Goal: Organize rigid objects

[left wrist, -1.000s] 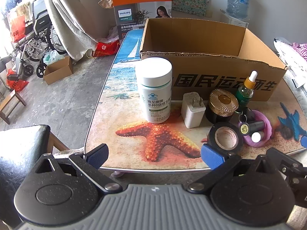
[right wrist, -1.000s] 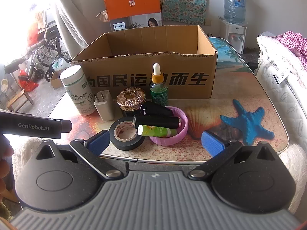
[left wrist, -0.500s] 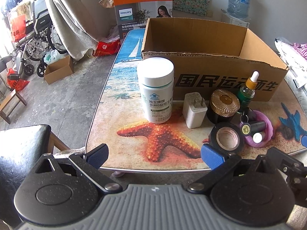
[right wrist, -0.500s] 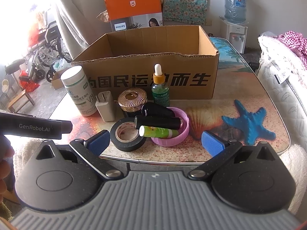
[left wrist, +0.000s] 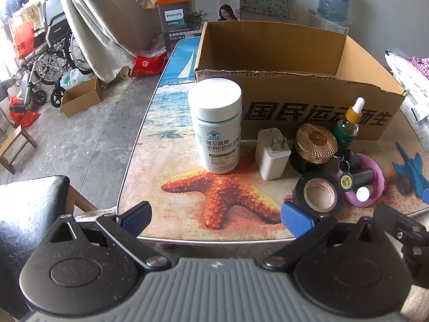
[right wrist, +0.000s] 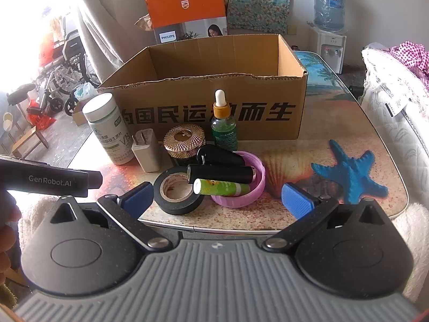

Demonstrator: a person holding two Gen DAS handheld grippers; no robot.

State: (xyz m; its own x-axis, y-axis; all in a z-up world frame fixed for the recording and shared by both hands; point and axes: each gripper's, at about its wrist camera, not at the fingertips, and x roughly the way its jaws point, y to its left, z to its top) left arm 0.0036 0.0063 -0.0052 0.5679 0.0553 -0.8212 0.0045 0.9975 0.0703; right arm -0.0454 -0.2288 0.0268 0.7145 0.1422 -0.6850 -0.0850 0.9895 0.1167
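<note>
An open cardboard box (left wrist: 308, 99) (right wrist: 241, 107) stands at the back of the table. In front of it are a white pill bottle (left wrist: 217, 126) (right wrist: 107, 128), a white charger plug (left wrist: 272, 154) (right wrist: 146, 151), a gold-lidded black jar (left wrist: 315, 147) (right wrist: 185, 142), a green dropper bottle (left wrist: 348, 124) (right wrist: 224, 126), a black tape roll (left wrist: 319, 196) (right wrist: 178, 194) and a pink dish (left wrist: 372, 185) (right wrist: 254, 196) with tubes. My left gripper (left wrist: 215, 218) is open at the near table edge, below the pill bottle. My right gripper (right wrist: 217, 200) is open, near the tape and dish.
A Philips carton (left wrist: 198, 8) stands behind the box. Left of the table lie bare floor, a wheelchair (left wrist: 51, 53) and a small open carton (left wrist: 80, 98). A dark chair seat (left wrist: 26, 214) is at the near left. Bedding (right wrist: 396, 102) borders the right side.
Both grippers have edged slightly forward toward the objects; the jaws stay open and nothing on the table has moved.
</note>
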